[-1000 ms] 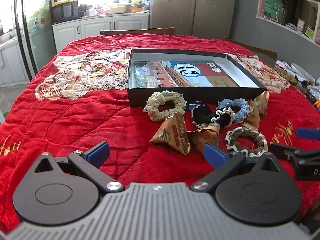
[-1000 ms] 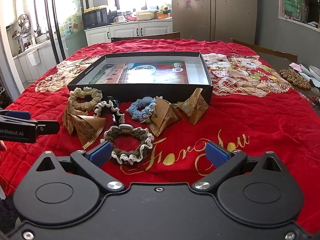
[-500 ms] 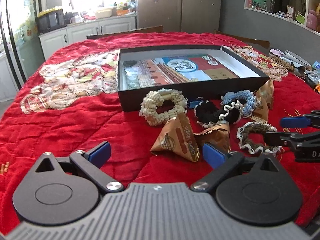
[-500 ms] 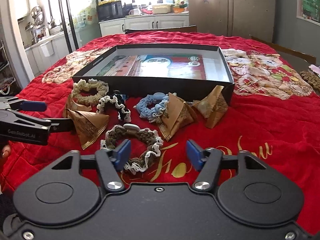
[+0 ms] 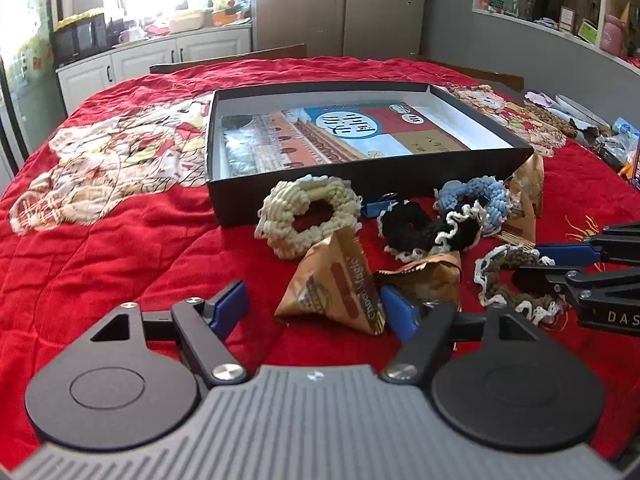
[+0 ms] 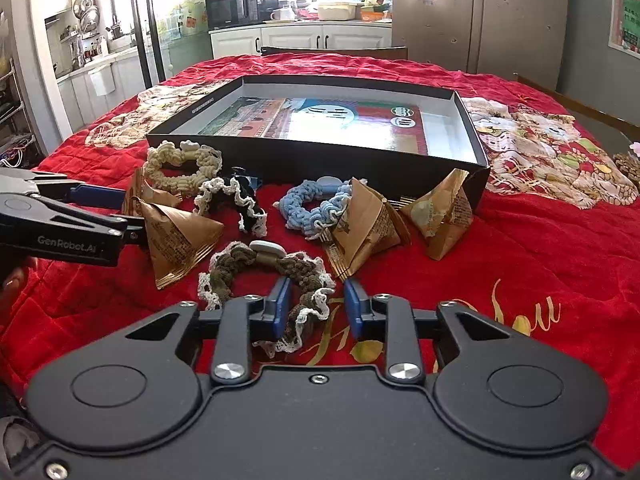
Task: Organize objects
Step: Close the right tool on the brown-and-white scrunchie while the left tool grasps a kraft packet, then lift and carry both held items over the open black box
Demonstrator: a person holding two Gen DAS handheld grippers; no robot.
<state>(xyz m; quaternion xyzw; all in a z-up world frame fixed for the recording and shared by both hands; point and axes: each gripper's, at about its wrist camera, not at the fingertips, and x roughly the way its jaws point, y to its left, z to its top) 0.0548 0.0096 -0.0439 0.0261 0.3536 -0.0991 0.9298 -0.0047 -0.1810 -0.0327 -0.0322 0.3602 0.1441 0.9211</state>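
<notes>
Both tongs have sunk toward the pile and are closing. The right tongs (image 6: 316, 306), wide a second ago, now straddle the brown scrunchie's (image 6: 268, 270) near rim, not yet clenched on it. The left tongs (image 5: 310, 310) narrow around the front snack packet (image 5: 334, 286). Beyond waits the black box (image 6: 320, 156); pickups look imminent.

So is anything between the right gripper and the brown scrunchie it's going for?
Nothing visible: the right gripper is closing with the brown scrunchie's near edge already between its fingers, though the pads aren't clearly pressing on it.
</notes>
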